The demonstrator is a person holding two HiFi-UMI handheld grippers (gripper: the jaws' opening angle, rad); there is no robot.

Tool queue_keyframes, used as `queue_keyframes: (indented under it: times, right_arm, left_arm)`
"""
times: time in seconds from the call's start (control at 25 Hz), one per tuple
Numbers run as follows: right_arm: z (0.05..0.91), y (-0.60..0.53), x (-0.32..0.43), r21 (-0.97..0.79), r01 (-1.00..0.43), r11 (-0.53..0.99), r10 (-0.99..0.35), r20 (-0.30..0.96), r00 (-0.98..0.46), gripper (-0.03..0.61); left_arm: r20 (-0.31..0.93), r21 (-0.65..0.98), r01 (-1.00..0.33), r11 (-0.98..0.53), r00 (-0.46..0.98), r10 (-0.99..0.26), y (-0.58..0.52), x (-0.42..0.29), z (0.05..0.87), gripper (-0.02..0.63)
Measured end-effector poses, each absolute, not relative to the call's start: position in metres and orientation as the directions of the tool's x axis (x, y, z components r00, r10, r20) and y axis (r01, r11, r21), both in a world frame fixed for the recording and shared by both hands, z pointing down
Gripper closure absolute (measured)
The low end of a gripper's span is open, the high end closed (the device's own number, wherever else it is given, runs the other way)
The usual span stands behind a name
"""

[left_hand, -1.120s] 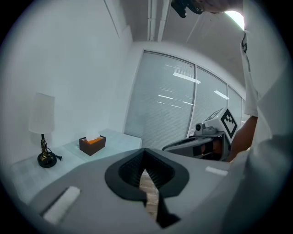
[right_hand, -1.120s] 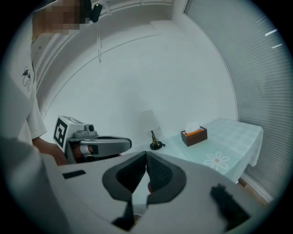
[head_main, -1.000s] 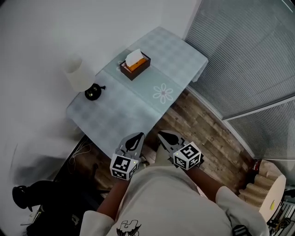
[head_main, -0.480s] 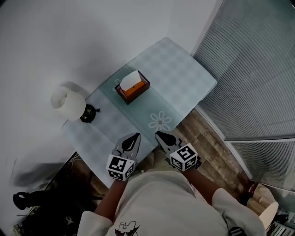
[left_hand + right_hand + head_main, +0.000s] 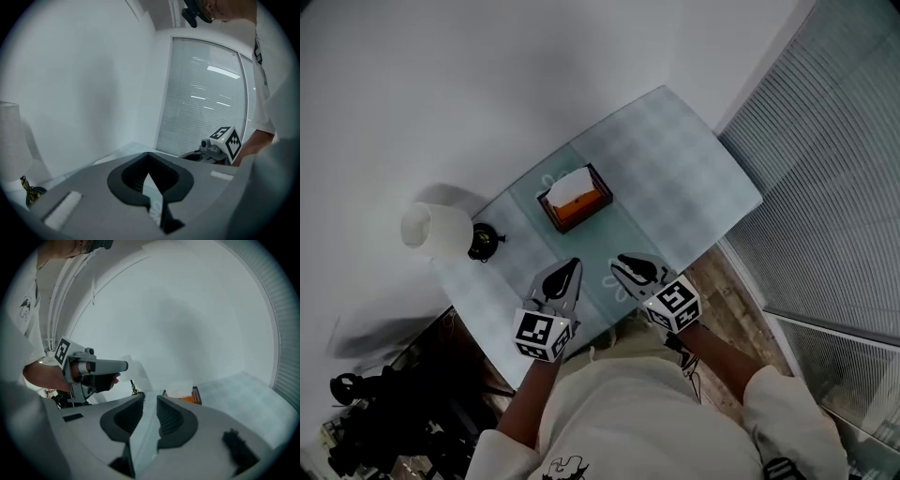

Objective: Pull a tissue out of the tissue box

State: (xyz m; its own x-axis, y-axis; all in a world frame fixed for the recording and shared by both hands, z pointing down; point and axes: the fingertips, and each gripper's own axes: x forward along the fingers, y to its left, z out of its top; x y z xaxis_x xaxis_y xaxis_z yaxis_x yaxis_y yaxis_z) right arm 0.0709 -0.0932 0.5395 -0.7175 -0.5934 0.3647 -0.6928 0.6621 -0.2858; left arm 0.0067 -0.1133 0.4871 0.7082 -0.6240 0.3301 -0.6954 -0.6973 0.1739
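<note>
The tissue box [image 5: 577, 199] stands on the table [image 5: 675, 150], dark-sided with an orange top, and a white tissue [image 5: 569, 181] sticks up out of it. Both grippers hang over the table edge on the person's side of the box, well short of it, and both point toward it. The left gripper [image 5: 570, 267] is nearer the box's lamp-side end. Its jaws seem to meet at the tips, though its own view leaves a thin sliver of pale cloth showing lower down between the pads; nothing is held there. The right gripper [image 5: 623, 266] is just beside it. Its jaws are opening, with a clear gap between them and nothing in it, and the box shows beyond their tips. A lamp [image 5: 425, 228] with a white shade stands left of the box near the wall. Slatted blinds [image 5: 834, 187] rise past the table on the box's other side.
</note>
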Motion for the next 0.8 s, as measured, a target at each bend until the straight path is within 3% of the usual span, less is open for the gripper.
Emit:
queue_keyframes:
  times: [0.24,0.8]
  right_arm:
    - [0.541,-0.134,0.060,-0.232,-0.708,0.667,-0.607,0.381,-0.697,0.480]
    - [0.600,-0.276,0.057,-0.172,-0.750,0.638,-0.598,0.503,-0.624,0.480]
  left_arm:
    - [0.302,0.186,-0.719,-0.669,0.690,-0.658,-0.152,0.002,0.495,0.607]
    - [0.472,0.185,-0.827,-0.531,0.549,-0.690,-0.254,-0.045,0.583,0.607]
